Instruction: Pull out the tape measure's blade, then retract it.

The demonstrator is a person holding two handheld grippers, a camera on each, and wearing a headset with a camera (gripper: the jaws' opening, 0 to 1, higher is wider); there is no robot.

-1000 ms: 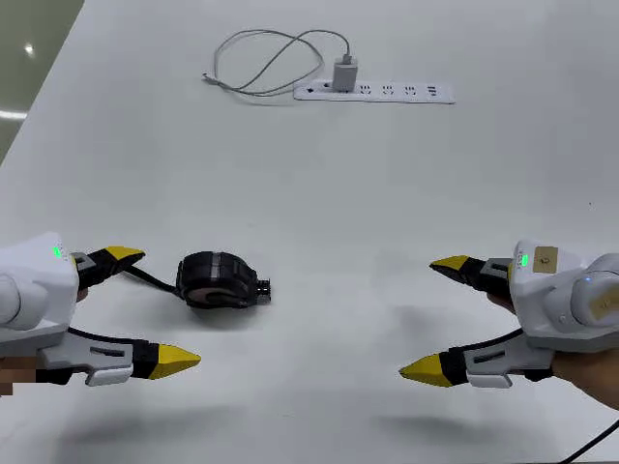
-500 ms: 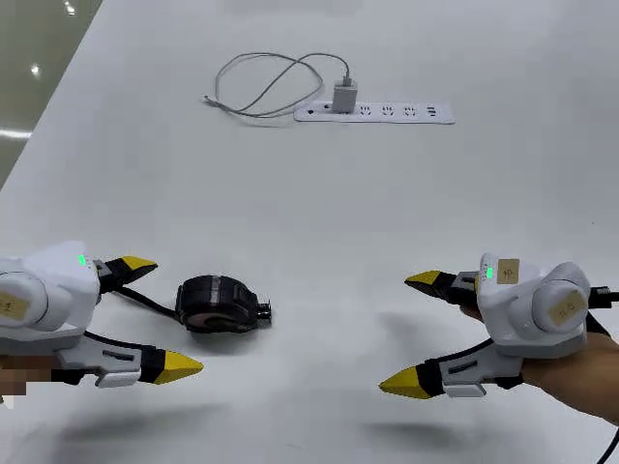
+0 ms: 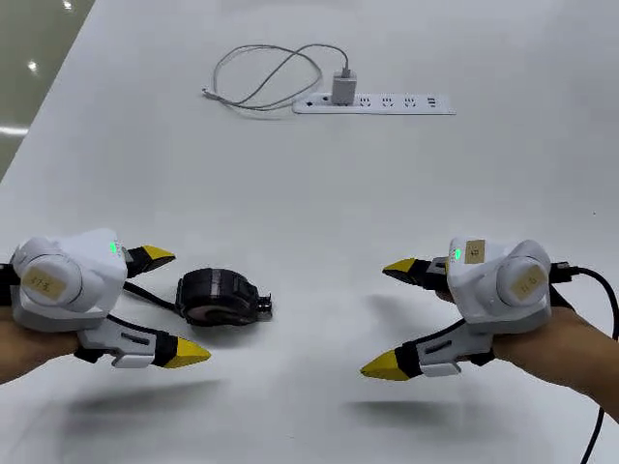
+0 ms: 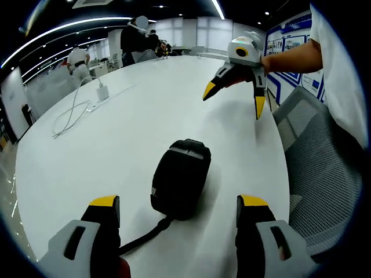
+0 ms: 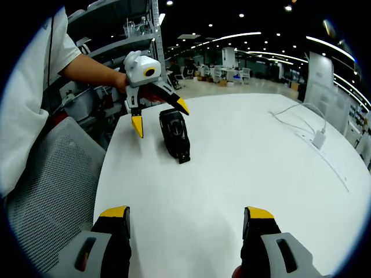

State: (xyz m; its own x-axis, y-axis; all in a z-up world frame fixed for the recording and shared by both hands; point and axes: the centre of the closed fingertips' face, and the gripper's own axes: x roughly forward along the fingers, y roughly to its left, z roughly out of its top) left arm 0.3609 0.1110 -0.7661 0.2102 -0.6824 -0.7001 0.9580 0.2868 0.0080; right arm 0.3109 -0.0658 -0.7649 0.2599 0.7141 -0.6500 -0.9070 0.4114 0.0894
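The black strap [image 3: 155,297] of the tape measure [image 3: 218,296] disappears behind the left gripper [image 3: 190,304], the cable [image 3: 580,272] trailing from the right gripper [image 3: 374,318] is cut off by the head view's bottom edge, and the markings on the distant power strip [image 3: 387,103] are too small to read.

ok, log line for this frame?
phase: pre-grasp | left gripper: open, facing tape measure | right gripper: open, empty | blade: retracted
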